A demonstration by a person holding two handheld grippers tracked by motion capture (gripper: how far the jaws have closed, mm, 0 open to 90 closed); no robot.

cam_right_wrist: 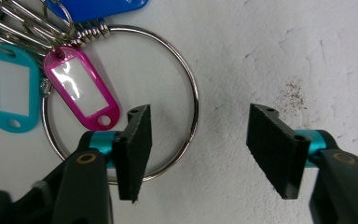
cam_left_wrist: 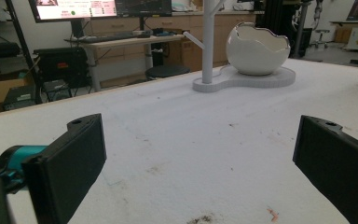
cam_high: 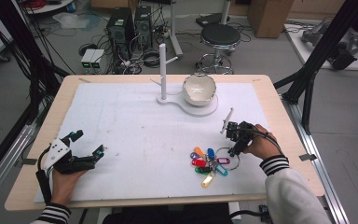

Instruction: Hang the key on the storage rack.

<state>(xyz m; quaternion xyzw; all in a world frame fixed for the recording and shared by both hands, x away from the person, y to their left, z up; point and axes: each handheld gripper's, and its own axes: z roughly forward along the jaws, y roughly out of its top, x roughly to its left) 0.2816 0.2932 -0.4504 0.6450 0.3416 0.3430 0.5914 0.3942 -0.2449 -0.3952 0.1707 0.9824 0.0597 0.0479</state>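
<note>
Near edge: I held my left tongs [cam_high: 87,143] low over the white, faintly gritty counter [cam_high: 135,121], black flat-padded jaws spread wide with nothing between them. My right tongs [cam_right_wrist: 198,140] pointed down at the large steel key ring [cam_right_wrist: 193,100], jaws partly apart and straddling its thin round wire, one pad inside the loop and one outside, neither pressing it. The ring lay flat at the counter's near right, threaded with glossy oblong plastic tags: a pink tag [cam_right_wrist: 81,91], a teal tag [cam_right_wrist: 10,88] and a blue tag [cam_right_wrist: 98,7]. Farther off stood a smooth white eggshell-shaped bowl [cam_high: 198,88] with a jagged rim, beside a slim white post [cam_high: 162,70] on a shared base. Beyond, a round black stool [cam_high: 220,35] and computer towers [cam_high: 129,23] stood on the grey floor.
</note>
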